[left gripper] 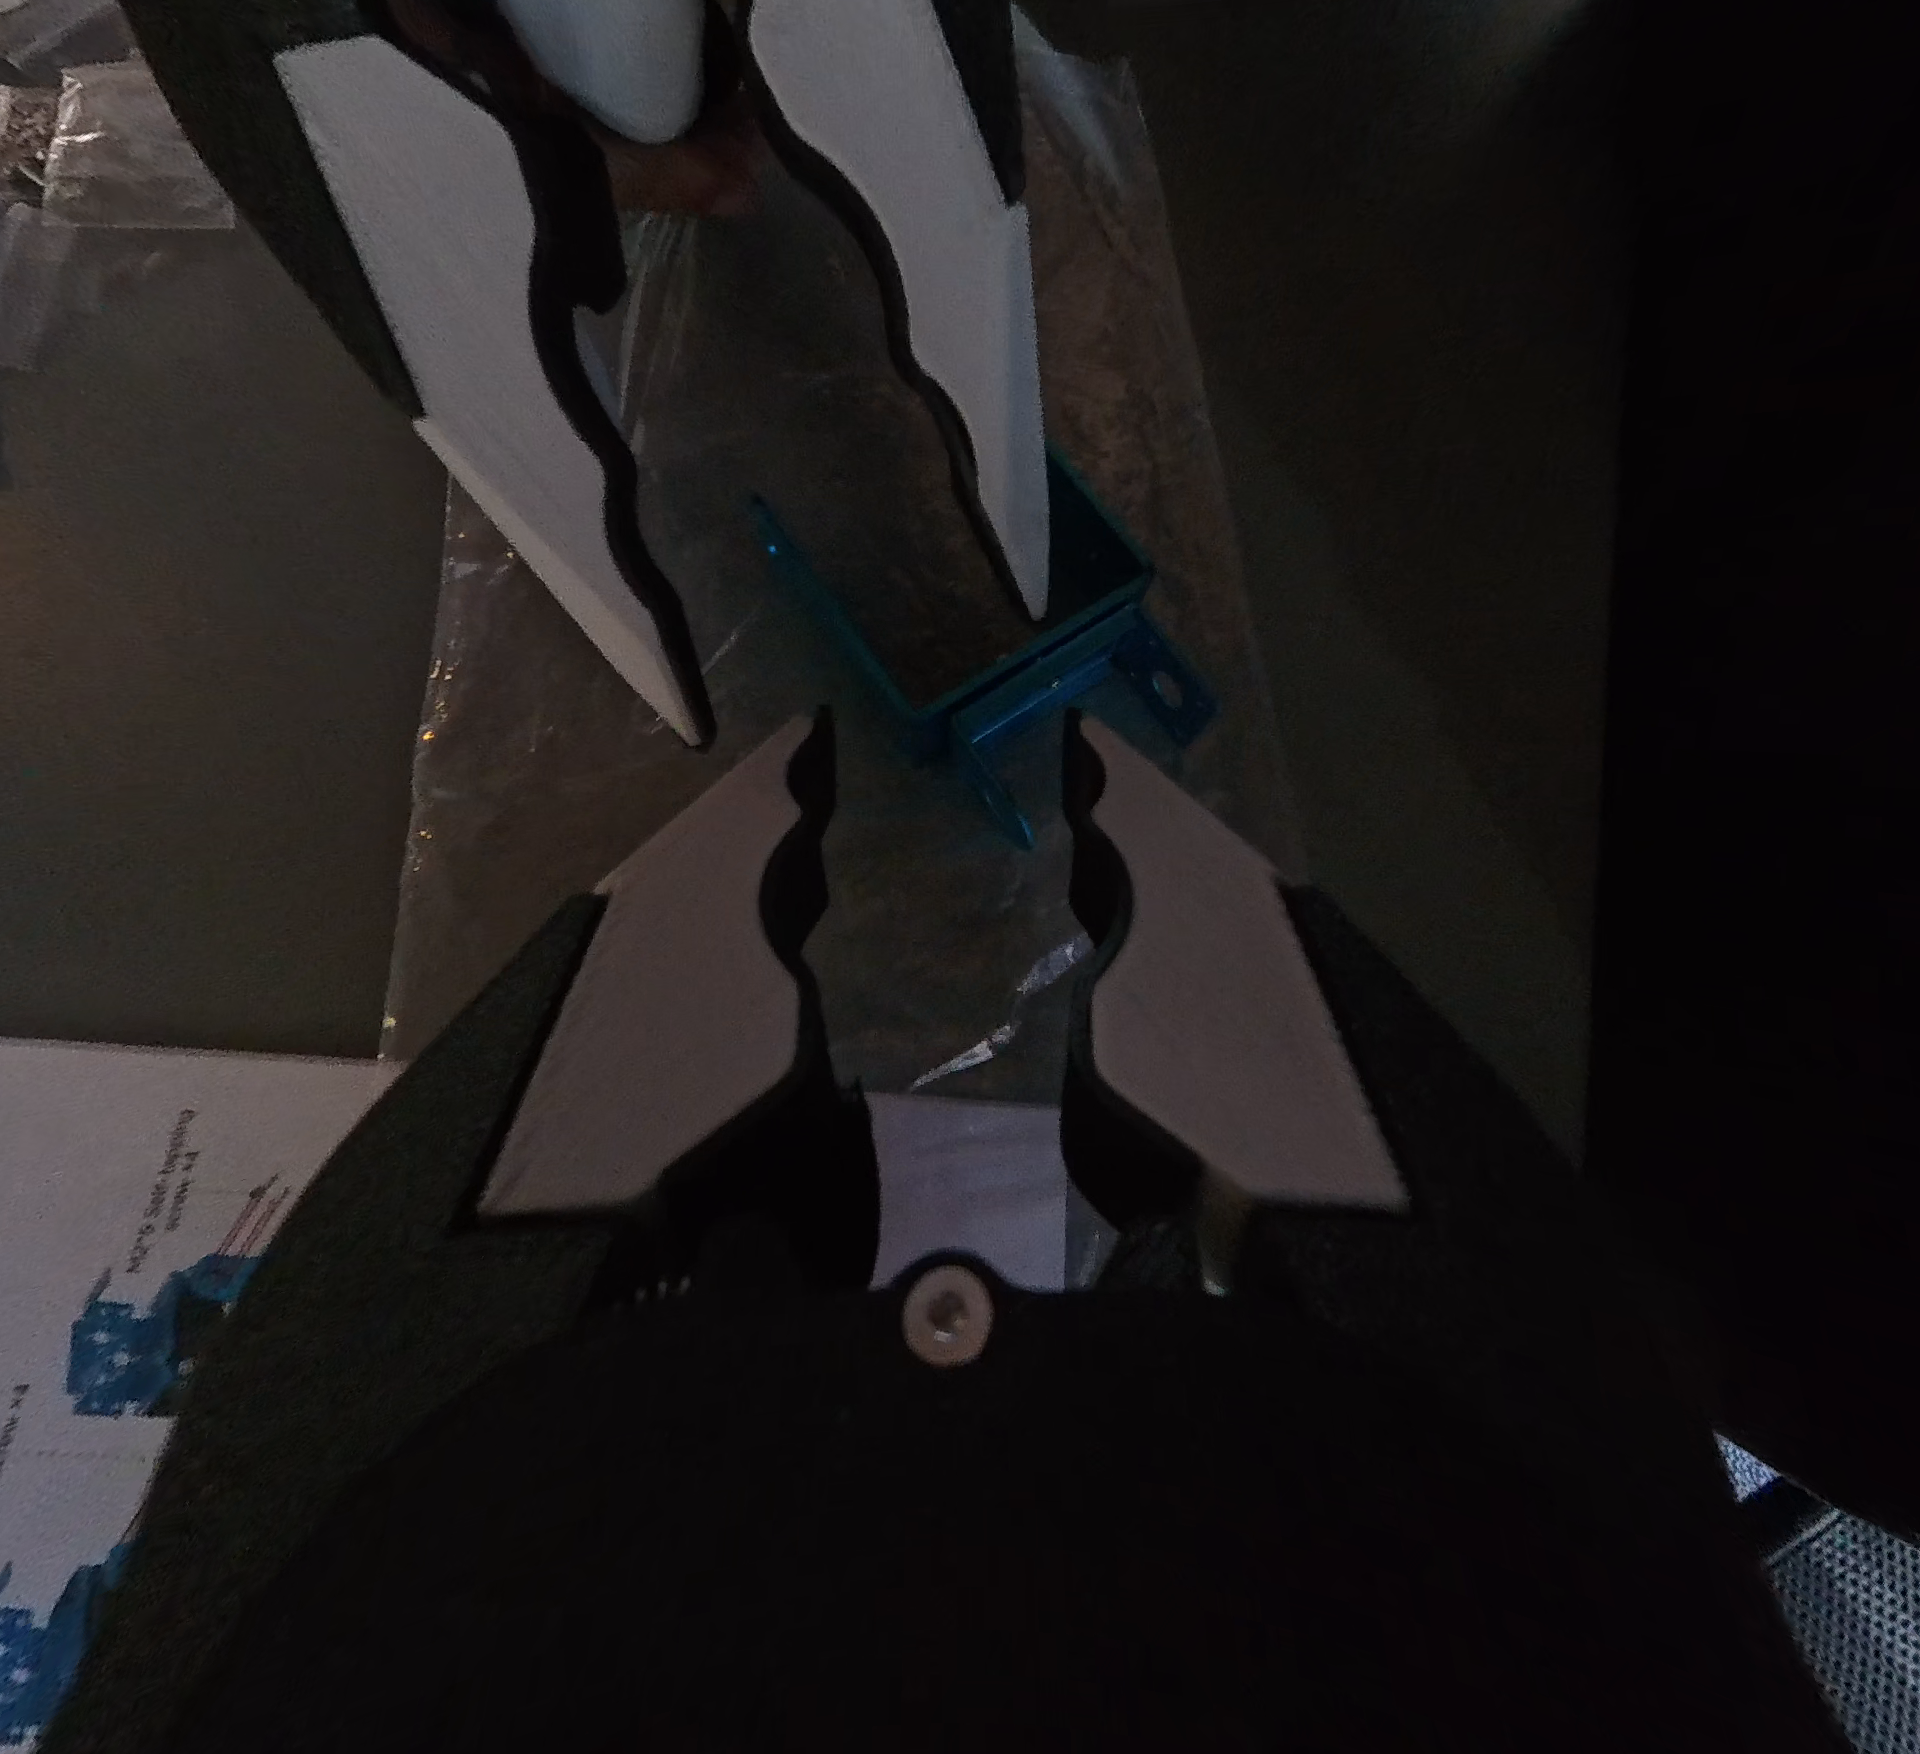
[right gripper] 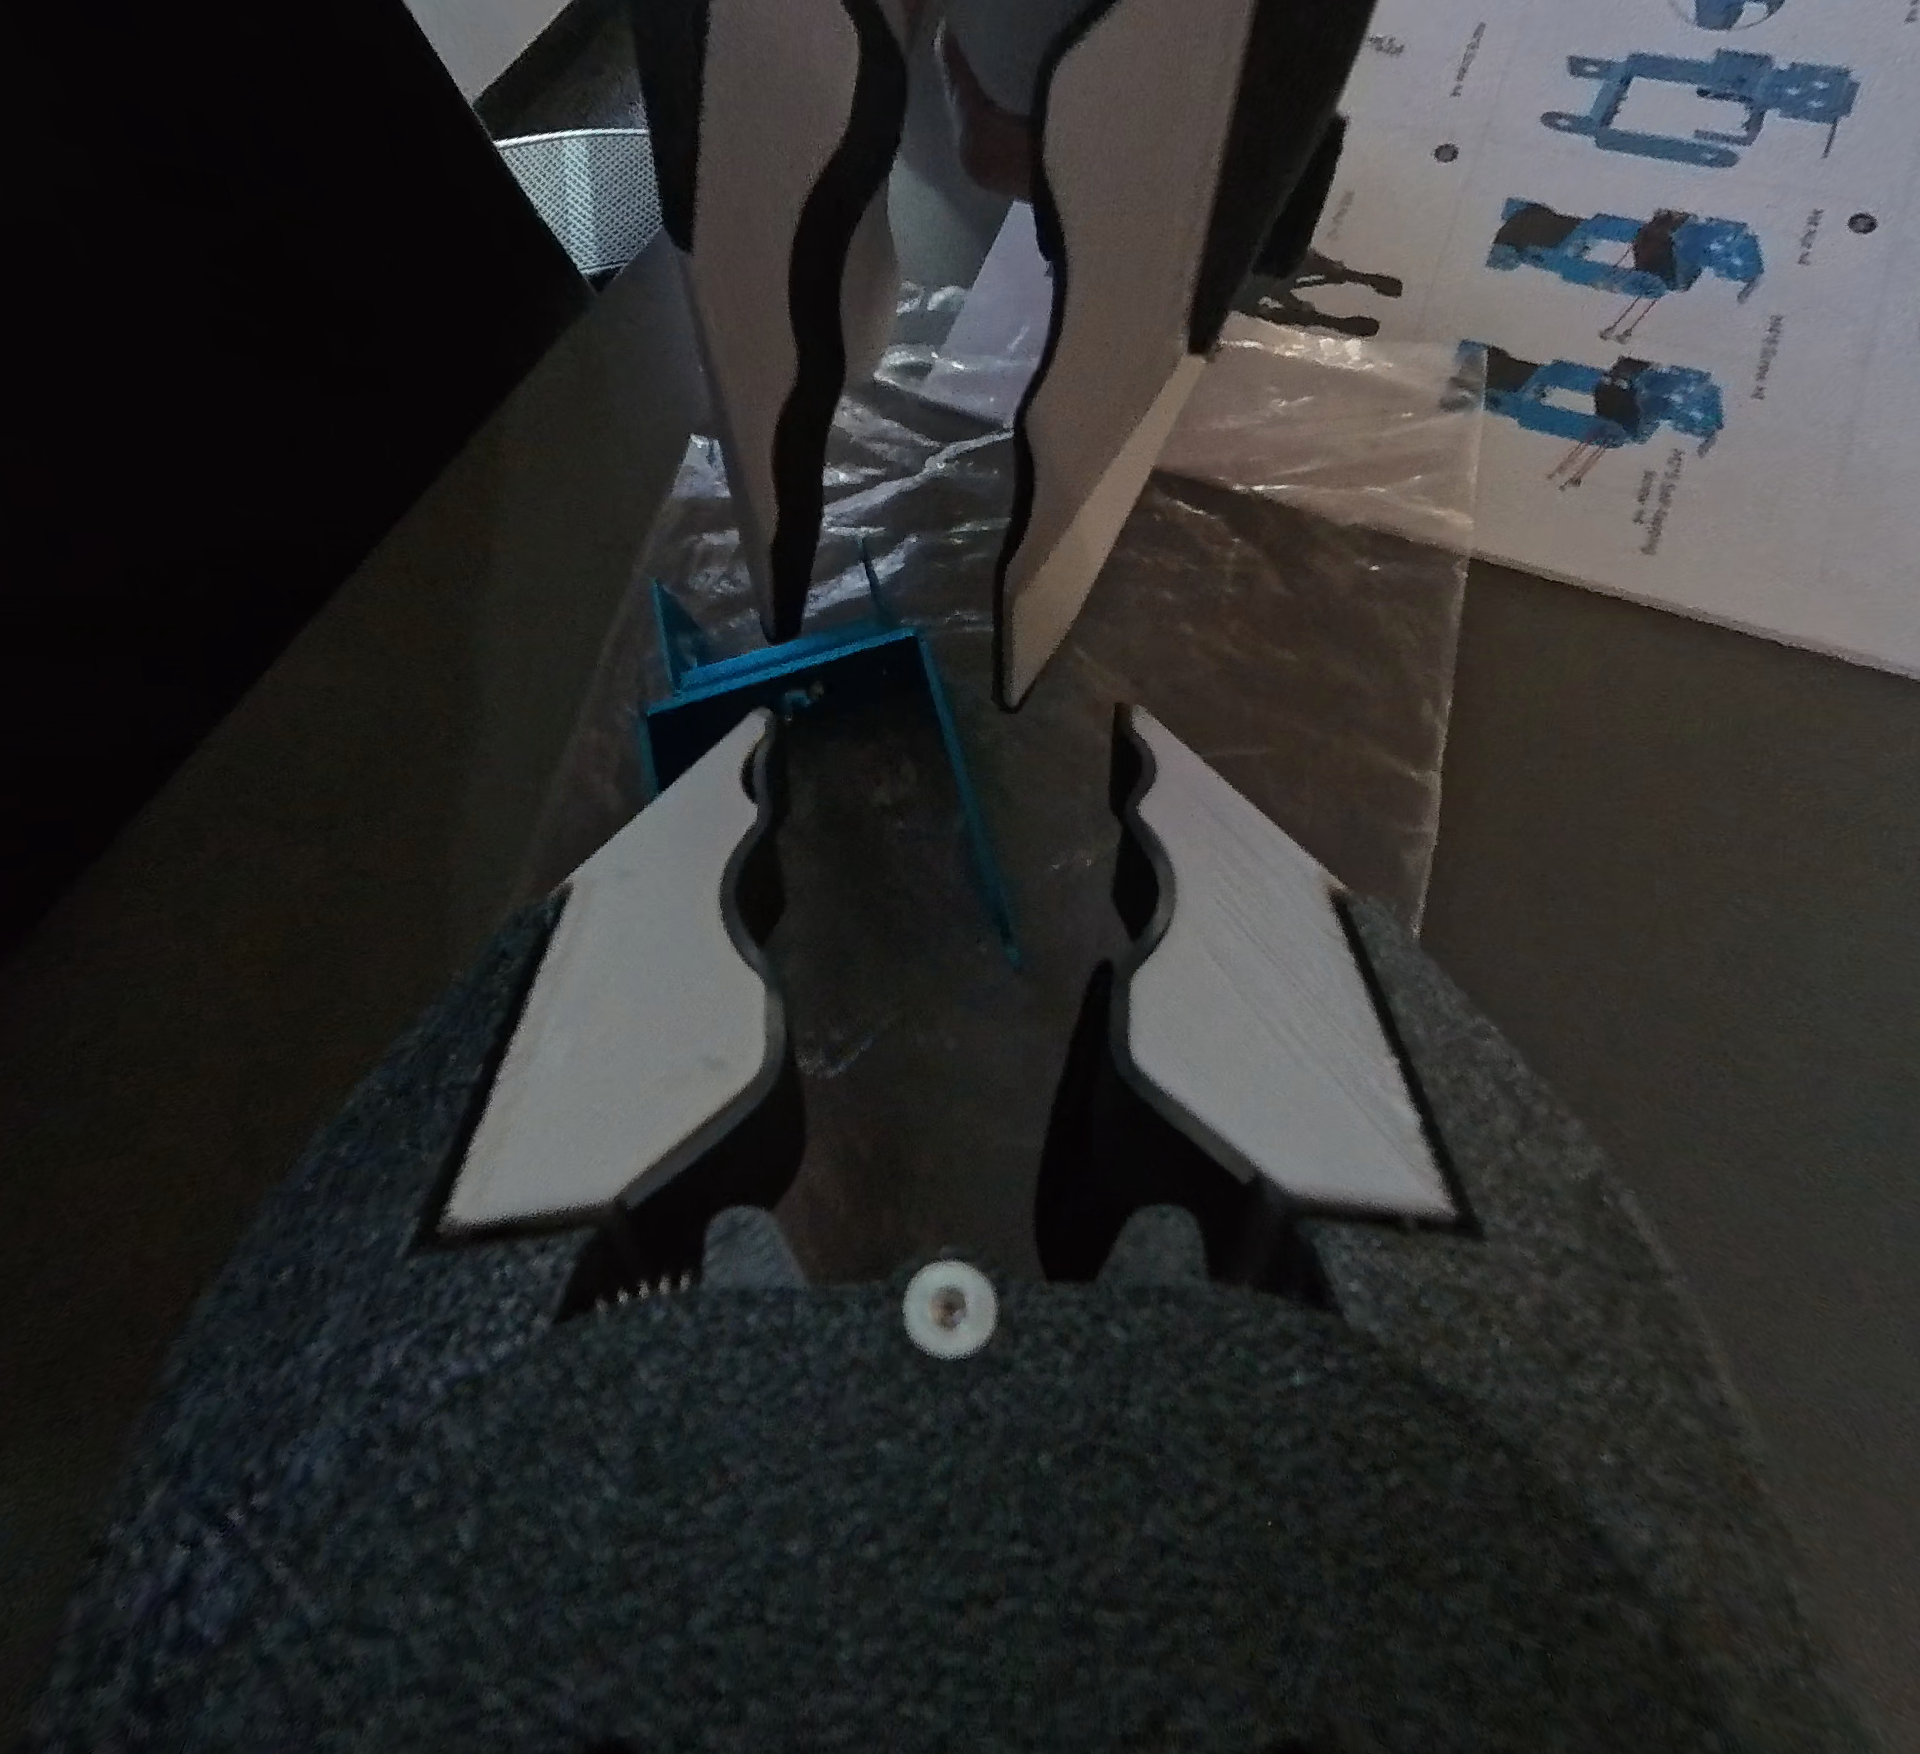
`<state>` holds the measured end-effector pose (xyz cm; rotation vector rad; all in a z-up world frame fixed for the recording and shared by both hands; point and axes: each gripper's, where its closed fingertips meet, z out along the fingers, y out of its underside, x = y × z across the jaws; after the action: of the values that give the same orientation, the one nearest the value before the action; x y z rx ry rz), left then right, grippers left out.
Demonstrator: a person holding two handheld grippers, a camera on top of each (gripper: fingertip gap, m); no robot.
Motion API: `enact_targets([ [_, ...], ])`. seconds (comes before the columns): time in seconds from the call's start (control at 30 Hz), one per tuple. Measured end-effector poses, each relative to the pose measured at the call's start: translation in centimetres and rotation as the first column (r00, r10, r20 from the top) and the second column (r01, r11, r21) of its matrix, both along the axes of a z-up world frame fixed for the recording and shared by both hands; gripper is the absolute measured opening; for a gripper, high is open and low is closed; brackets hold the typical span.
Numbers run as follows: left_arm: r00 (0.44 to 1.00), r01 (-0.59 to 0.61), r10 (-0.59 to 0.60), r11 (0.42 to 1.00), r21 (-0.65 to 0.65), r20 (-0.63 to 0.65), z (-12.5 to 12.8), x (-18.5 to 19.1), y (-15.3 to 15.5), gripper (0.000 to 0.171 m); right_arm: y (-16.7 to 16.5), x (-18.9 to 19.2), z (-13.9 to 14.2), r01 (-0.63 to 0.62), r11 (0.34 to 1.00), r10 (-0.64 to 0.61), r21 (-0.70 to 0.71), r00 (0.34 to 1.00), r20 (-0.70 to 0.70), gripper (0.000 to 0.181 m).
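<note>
A blue metal U-shaped bracket (left gripper: 1039,681) lies on a clear plastic bag (left gripper: 540,644) on a dark table. My left gripper (left gripper: 951,725) is open, with its tips just short of the bracket's near corner. My right gripper (left gripper: 864,670) reaches in from the far side, also open, with one fingertip (left gripper: 1023,561) down inside the bracket's channel. In the right wrist view the bracket (right gripper: 821,665) sits just ahead of my right gripper (right gripper: 945,715), whose left finger (right gripper: 665,873) is against it. The left gripper (right gripper: 896,665) hangs opposite, open. Neither holds anything.
A white printed sheet with blue drawings (right gripper: 1662,198) lies beside the bag and also shows in the left wrist view (left gripper: 104,1237). A metal mesh container (right gripper: 582,187) stands by a large dark object (right gripper: 208,250). Small clear bags (left gripper: 94,104) lie at the far left. My left and right fingertips are right by each other.
</note>
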<state>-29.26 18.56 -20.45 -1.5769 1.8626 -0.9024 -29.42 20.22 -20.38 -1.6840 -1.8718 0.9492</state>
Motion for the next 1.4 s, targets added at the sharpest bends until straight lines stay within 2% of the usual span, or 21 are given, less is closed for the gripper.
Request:
enact_targets([
  [0.33, 1.000, 0.016, -0.017, 1.000, -0.009, -0.008, -0.10, 0.32, -0.19, 0.035, -0.10, -0.18, -0.16, 0.002, 1.000, -0.002, -0.030, 1.000, 0.002, 0.061],
  [1.1, 0.999, 0.034, -0.034, 0.999, 0.011, -0.015, -0.27, 0.53, -0.50, 0.029, 0.00, -0.37, 0.43, 0.003, 0.998, -0.004, -0.068, 1.000, -0.016, 0.057],
  [1.23, 0.999, 0.035, -0.035, 0.999, 0.015, -0.015, -0.28, 0.53, -0.52, 0.029, -0.18, -0.51, 0.03, -0.004, 0.999, 0.004, -0.038, 1.000, 0.000, 0.058],
  [1.4, 0.999, 0.038, -0.038, 0.999, 0.016, -0.017, -0.33, 0.59, -0.60, 0.028, 0.29, -0.49, 0.53, 0.018, 0.997, -0.020, -0.077, 1.000, -0.021, 0.055],
])
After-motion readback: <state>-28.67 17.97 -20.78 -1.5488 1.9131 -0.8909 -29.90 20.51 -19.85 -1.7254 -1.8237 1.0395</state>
